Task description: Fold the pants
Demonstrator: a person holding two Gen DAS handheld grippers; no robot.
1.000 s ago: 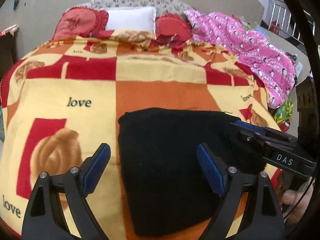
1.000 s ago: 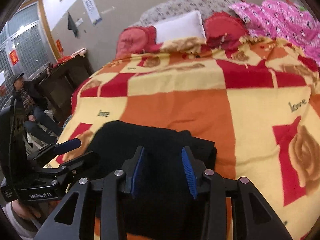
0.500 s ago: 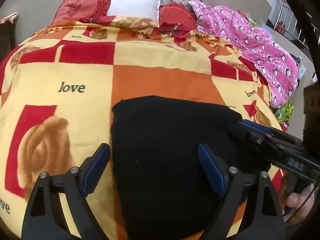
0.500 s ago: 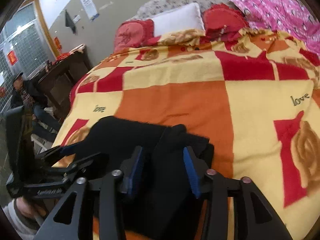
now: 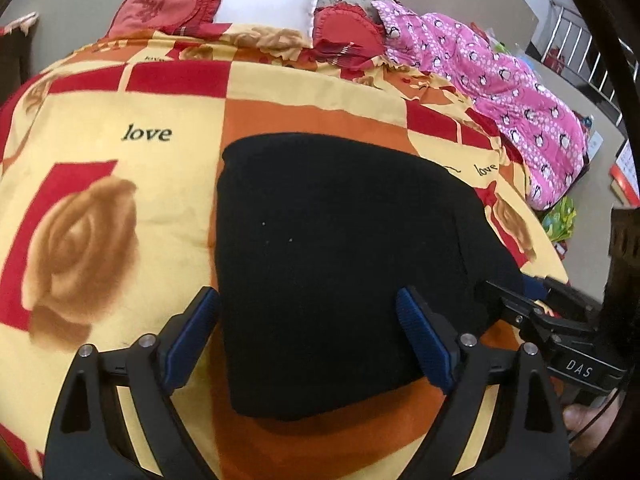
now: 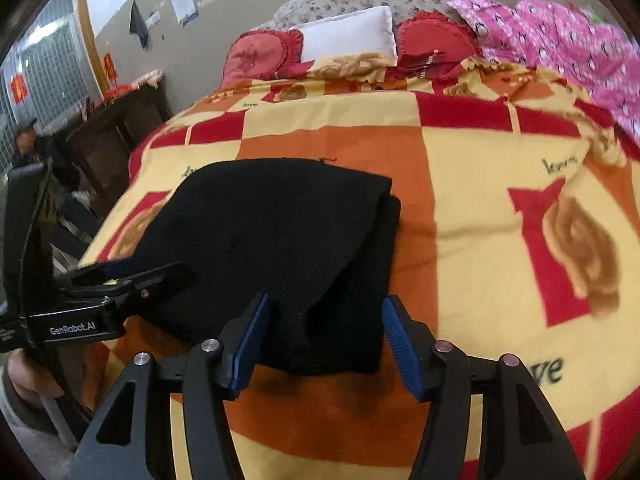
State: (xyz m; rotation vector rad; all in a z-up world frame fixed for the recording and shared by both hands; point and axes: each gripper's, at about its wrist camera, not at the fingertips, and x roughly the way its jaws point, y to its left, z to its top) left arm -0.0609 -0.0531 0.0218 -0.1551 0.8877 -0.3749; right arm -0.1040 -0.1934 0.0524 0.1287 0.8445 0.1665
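The black pants (image 5: 332, 264) lie folded in a thick rectangular stack on the patterned blanket; they also show in the right wrist view (image 6: 280, 240), with an upper layer lying askew over a lower one. My left gripper (image 5: 308, 332) is open, hovering over the stack's near edge, empty. My right gripper (image 6: 326, 336) is open just above the stack's near right corner, empty. Each gripper shows in the other's view: the right one (image 5: 520, 312) at the stack's right edge, the left one (image 6: 120, 276) at its left edge.
The orange, yellow and red blanket (image 5: 120, 184) covers the bed. Red cushions (image 5: 164, 4) and a white pillow (image 5: 268, 8) lie at the headboard. A pink quilt (image 5: 500, 92) is piled far right. A dark table (image 6: 120, 120) and a seated person (image 6: 28, 140) are left of the bed.
My right gripper has opened wider and let go of the black fabric, which has dropped flat onto the stack. Both grippers have drawn back toward the near edge.
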